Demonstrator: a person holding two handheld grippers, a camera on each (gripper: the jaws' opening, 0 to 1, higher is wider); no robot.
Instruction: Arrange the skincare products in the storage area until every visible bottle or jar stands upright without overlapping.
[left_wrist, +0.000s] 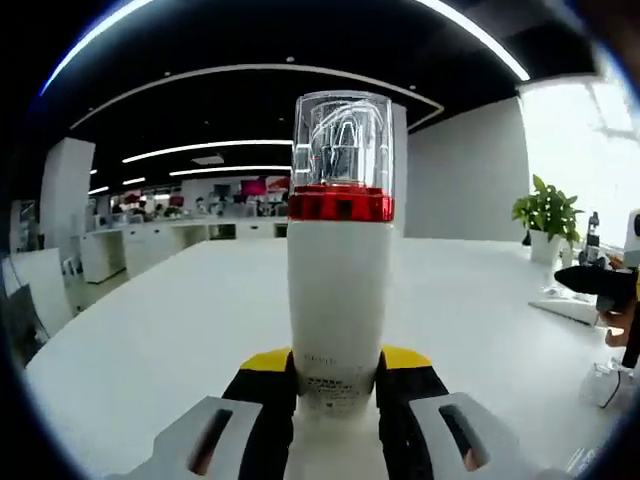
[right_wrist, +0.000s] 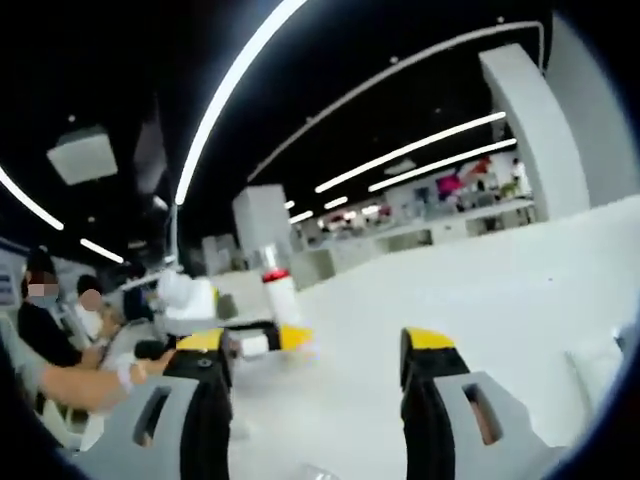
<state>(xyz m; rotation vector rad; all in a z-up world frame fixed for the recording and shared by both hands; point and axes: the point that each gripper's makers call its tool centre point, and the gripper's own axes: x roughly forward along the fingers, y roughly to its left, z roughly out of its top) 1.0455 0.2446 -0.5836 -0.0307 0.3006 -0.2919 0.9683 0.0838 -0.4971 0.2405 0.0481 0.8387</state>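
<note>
One bottle (left_wrist: 339, 290), upright, clamped low in my left gripper (left_wrist: 338, 392): rigid, smooth, likely top-heavy and slippery; my right gripper (right_wrist: 315, 375) gapes empty.

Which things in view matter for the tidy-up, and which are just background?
Job:
- white bottle with red band and clear cap, upright, held by the left gripper
- right gripper, open

Lying about:
- green potted plant
- white table

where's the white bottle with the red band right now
In the left gripper view the white bottle stands upright at centre, gripped at its base by the left claw above the white table. The right gripper view shows it small, left of centre.
</note>
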